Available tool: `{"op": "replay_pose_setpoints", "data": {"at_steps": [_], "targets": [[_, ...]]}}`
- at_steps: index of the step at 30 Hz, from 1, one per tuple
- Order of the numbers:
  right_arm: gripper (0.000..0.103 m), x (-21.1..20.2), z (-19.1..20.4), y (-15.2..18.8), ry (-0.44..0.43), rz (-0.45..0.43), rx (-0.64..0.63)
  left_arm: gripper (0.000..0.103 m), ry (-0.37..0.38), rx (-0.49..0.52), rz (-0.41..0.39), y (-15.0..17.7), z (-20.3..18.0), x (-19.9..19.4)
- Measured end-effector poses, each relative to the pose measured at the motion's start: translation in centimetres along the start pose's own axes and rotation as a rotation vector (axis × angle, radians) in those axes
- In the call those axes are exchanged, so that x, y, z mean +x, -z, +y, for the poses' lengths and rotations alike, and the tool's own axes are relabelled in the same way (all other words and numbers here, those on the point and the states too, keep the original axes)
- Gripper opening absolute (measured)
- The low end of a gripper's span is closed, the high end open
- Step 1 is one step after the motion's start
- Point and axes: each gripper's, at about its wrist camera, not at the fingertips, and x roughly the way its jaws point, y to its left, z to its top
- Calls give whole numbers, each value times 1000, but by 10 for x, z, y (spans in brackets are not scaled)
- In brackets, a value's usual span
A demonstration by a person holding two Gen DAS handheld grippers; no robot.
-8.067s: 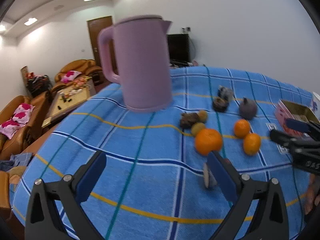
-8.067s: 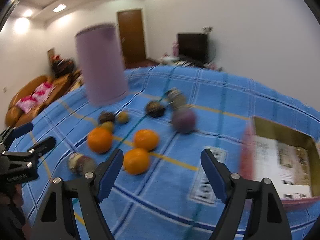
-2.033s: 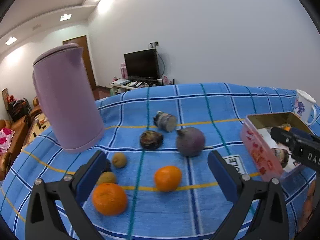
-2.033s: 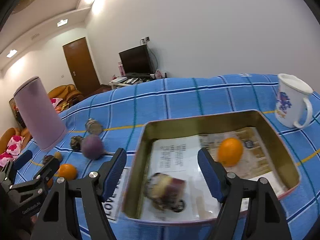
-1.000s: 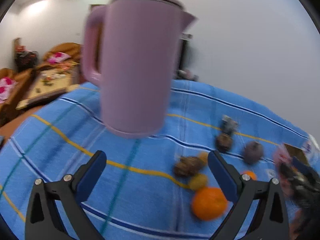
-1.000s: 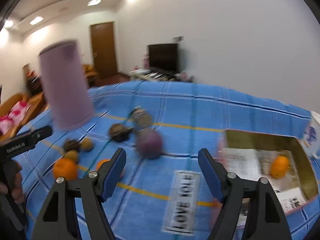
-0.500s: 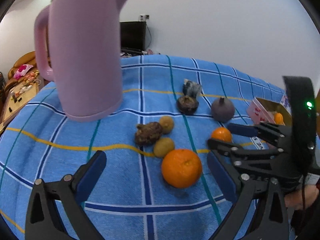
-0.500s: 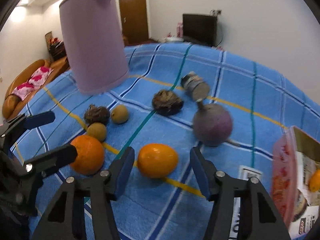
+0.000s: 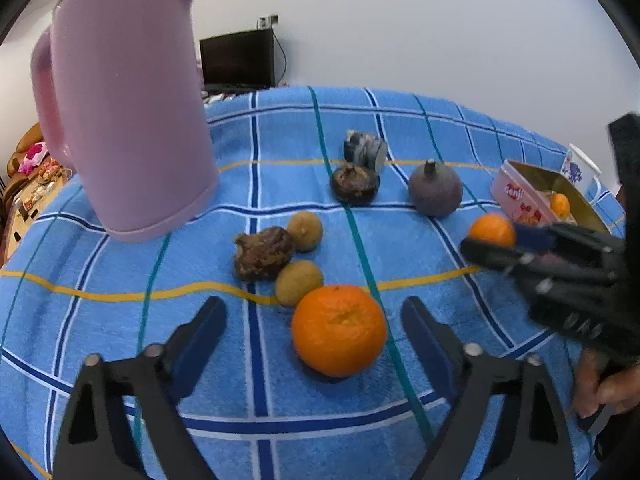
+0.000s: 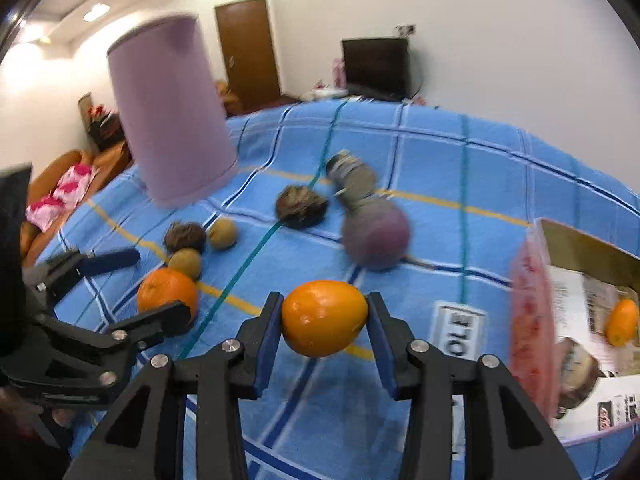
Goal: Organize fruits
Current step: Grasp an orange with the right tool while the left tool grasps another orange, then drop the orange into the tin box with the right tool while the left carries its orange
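With the right gripper [image 10: 324,322] fingers just closed onto the small orange [image 10: 324,323], it should lift clear toward the tin [image 10: 580,248], while the left gripper [image 9: 314,320], fingers apart and narrowing, centres on the big orange [image 9: 339,329].

- Motion-blurred in the right wrist view: purple round fruit [image 10: 376,236] and pink tin [image 10: 534,320].
- Cut off by the frame's right edge: tin's far side.
- Half hidden behind right gripper [image 9: 486,246]: small orange [image 9: 491,230].
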Motion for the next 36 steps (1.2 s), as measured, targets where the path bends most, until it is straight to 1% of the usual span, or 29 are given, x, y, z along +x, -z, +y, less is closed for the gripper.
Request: {"op": "replay_pose_setpoints", "data": {"at_steps": [3,4,5,6,7,10,13,16,19,20,22,25,27,29,32,34,36], "targets": [[44,-2,-9,-2,-2,-15,36,80,-7,-13,41,-1,0,8],[44,-1,-12,-2,1,-11,44,76,-9,-14,55,-1,0,11],[44,1,-13,-2,5,-2,47,73,-1,-19,73,-1,0,15],[44,3,-13,-1,6,3,48,73,4,-23,81,0,1,16],[44,4,-13,-1,6,10,48,70,6,-22,77,0,0,15],[44,1,-12,-1,7,2,43,50,23,-17,64,0,-2,13],[44,-4,-10,-2,26,-31,27,50,15,-33,54,0,0,10],[44,-10,-10,-3,47,-72,19,50,14,-60,3,1,6,1],[44,-17,-14,-5,41,-103,32,50,27,-70,-87,1,7,-13],[44,-18,-15,-6,35,-111,38,50,30,-68,-133,1,6,-20],[44,-23,-18,-8,9,-137,54,50,15,-53,-225,0,1,-32],[44,-32,-23,-9,-51,-173,78,50,-21,-48,-292,-3,-4,-39],[44,-34,-25,-10,-80,-185,94,50,-34,-52,-298,-4,-6,-39],[44,-36,-27,-11,-90,-192,103,50,-43,-64,-279,-6,-7,-35],[44,-37,-27,-13,-61,-200,87,50,-39,-74,-260,-9,-15,-35],[44,-40,-29,-13,-34,-213,76,50,-32,-69,-267,-10,-22,-38],[44,-42,-32,-14,-19,-223,77,50,-42,-46,-279,-11,-32,-40]]}}
